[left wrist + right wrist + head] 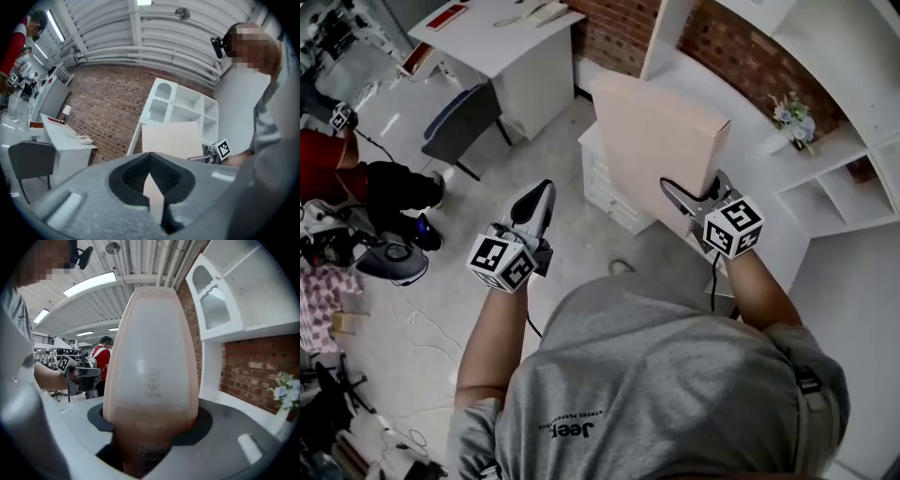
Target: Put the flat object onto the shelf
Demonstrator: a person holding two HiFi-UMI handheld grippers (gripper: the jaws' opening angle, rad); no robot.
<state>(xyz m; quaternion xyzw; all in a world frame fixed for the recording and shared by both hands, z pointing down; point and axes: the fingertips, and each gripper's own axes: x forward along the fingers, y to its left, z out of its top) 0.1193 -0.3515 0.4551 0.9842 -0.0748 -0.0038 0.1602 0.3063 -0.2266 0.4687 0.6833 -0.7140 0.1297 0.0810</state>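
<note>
1. Head view: the right gripper (694, 192) holds the flat object (661, 131), a pale pinkish panel, by its lower edge. The panel stands upright with a slight tilt, raised in the air in front of the white shelf (839, 178) and not resting on it.
2. Right gripper view: the jaws are clamped on the panel's bottom edge, one on each face. The panel rises between them and fills the middle of the view, with faint print and a barcode near the grip.
3. Left gripper view: the left gripper (150, 157) has its jaws drawn together at the tips, leaving only a thin slit, and nothing is held between them. It points toward the panel and the shelf.
4. Head view: the left gripper hangs over the floor (562, 150), to the left of the panel and apart from it.
5. Small flowers (792, 117) stand on a shelf ledge to the right of the panel. A white desk (502, 42) is at the upper left, with a dark chair (459, 117) beside it.
</note>
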